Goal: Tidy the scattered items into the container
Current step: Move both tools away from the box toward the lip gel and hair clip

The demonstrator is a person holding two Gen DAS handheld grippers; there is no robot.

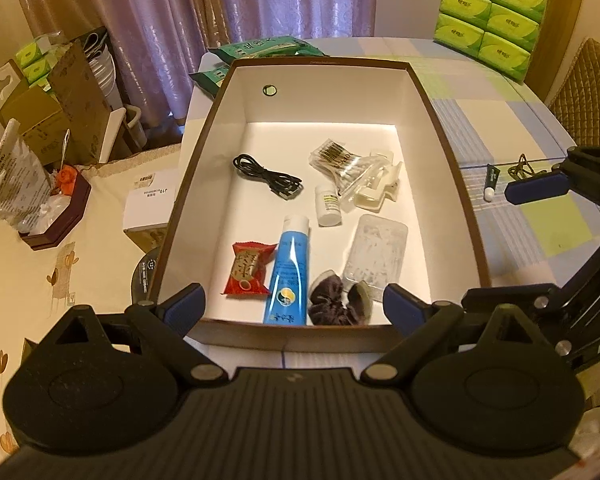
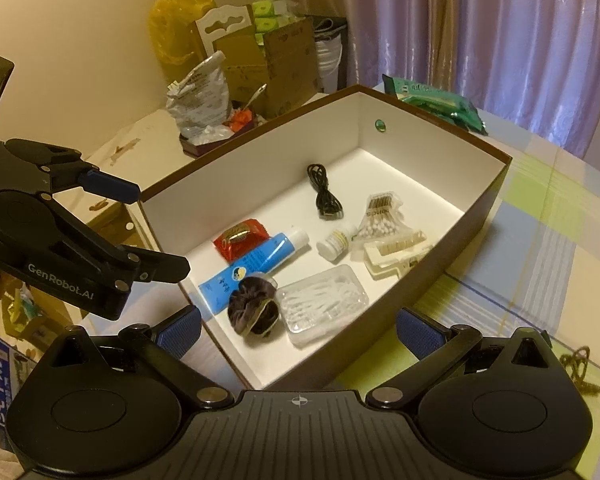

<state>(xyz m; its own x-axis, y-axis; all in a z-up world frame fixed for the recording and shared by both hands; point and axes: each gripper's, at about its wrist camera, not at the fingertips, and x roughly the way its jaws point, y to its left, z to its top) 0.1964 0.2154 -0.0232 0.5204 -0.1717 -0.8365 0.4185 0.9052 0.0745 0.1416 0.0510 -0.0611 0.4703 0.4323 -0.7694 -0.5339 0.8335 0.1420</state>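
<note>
Two tools, left [image 1: 294, 310] and right [image 2: 298, 330], hover spread and empty at the box's [image 1: 452, 152] near rim. Inside lie a cable [image 1: 266, 176], tube [image 1: 290, 272], scrunchie [image 1: 332, 306] and swabs [image 1: 340, 160]; a small tube [image 1: 491, 182] and chain [image 1: 522, 168] remain on the surface [image 1: 540, 216].

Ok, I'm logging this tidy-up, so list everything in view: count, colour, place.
box: one, brown outside, white inside, on the table
cable: one, black, coiled, far left in box
cotton swabs: one clear bag, far right in box
hair clip: one, cream, beside the swabs
bottle: one, white, mid box
tube: one, blue, white cap, near side
snack packet: one, red, left of tube
scrunchie: one, dark brown, near wall
clear case: one, right of tube
small tube: one, dark, on table right of box
tissue packs: stacked, green, far right
left tool: open, empty
right tool: open, empty
</note>
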